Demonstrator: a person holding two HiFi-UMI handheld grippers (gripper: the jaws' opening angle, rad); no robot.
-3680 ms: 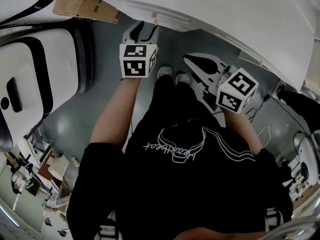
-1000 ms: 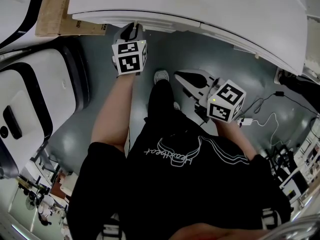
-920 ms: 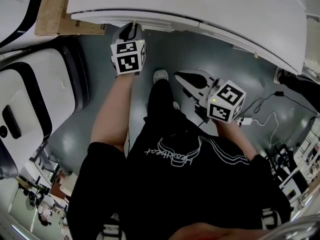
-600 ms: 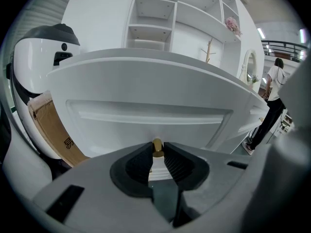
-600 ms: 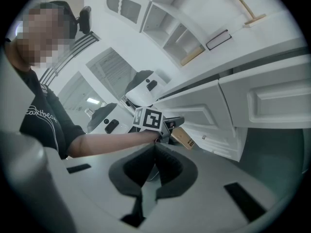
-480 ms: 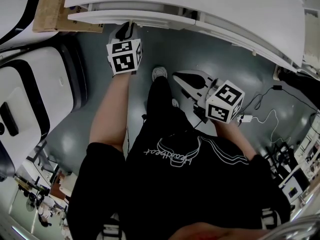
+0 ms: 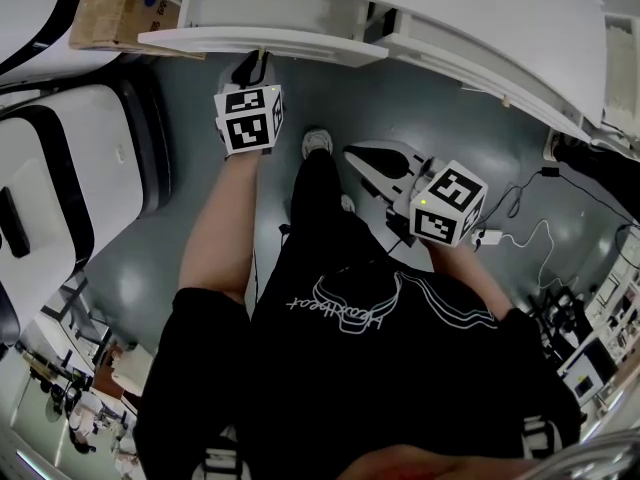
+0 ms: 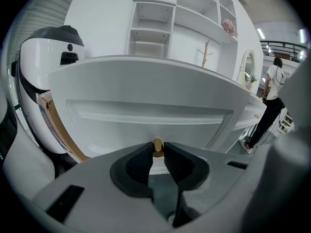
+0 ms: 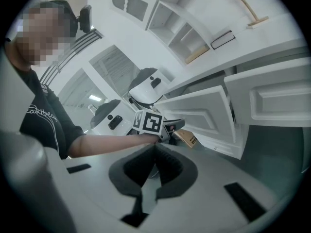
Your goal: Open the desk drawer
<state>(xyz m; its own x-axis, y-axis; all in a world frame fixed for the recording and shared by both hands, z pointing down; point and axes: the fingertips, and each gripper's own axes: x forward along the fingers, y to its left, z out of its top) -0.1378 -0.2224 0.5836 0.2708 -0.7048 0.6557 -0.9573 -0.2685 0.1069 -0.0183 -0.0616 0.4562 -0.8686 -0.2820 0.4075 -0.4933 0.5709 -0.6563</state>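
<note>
The white desk runs along the top of the head view, and its drawer stands partly out so that some of its inside shows. In the left gripper view the drawer front fills the middle, and my left gripper is shut on its small brass knob. In the head view that left gripper reaches up to the drawer's lower edge. My right gripper hangs apart over the floor. Seen in its own view, the right gripper has its pads together with nothing between them. The drawer front also shows there.
White pod-shaped machines stand at the left beside a cardboard box. My shoe is on the grey floor below the drawer. Cables and a power strip lie at the right. Another person stands far right in the left gripper view.
The drawer has slid out from under the desk top with my left gripper on its knob. The inside of the drawer now shows. The right gripper has drifted only slightly.
</note>
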